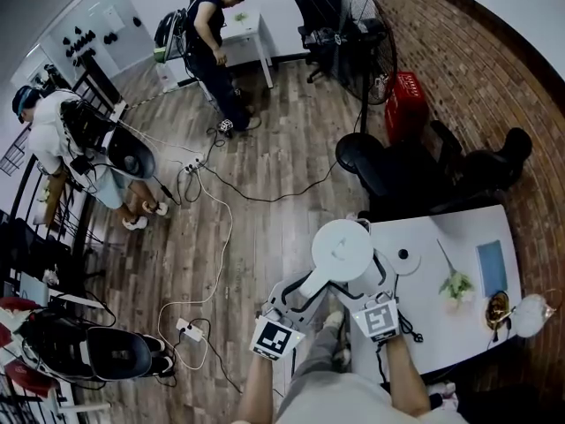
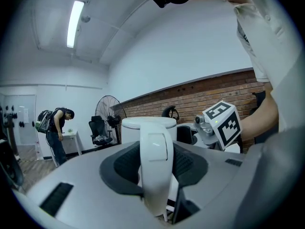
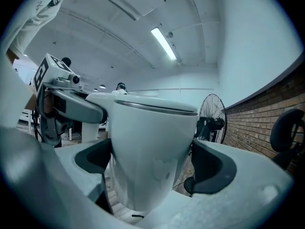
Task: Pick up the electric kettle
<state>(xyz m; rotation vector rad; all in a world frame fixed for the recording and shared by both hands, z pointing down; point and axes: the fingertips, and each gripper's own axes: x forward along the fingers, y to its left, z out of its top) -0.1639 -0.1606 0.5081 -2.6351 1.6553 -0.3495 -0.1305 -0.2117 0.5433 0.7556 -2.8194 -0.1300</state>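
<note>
A white electric kettle [image 1: 341,252] with a round lid hangs in the air over the left edge of the white table [image 1: 463,232], apart from its round base [image 1: 403,256]. My left gripper [image 1: 309,283] is shut on the kettle's handle [image 2: 155,168], which stands upright between the dark pads [image 2: 125,168]. My right gripper [image 1: 372,278] is shut on the kettle's body [image 3: 152,161], with a pad [image 3: 212,171] against each side. The left gripper's marker cube [image 3: 47,73] shows at the left of the right gripper view.
On the table lie a green sprig [image 1: 455,285], a blue pad [image 1: 491,268] and a small dark dish [image 1: 499,310]. Black chairs [image 1: 415,170] and a standing fan [image 1: 362,38] stand beyond it. Cables and a power strip [image 1: 188,329] cross the wooden floor. Two people [image 1: 212,34] are at the back left.
</note>
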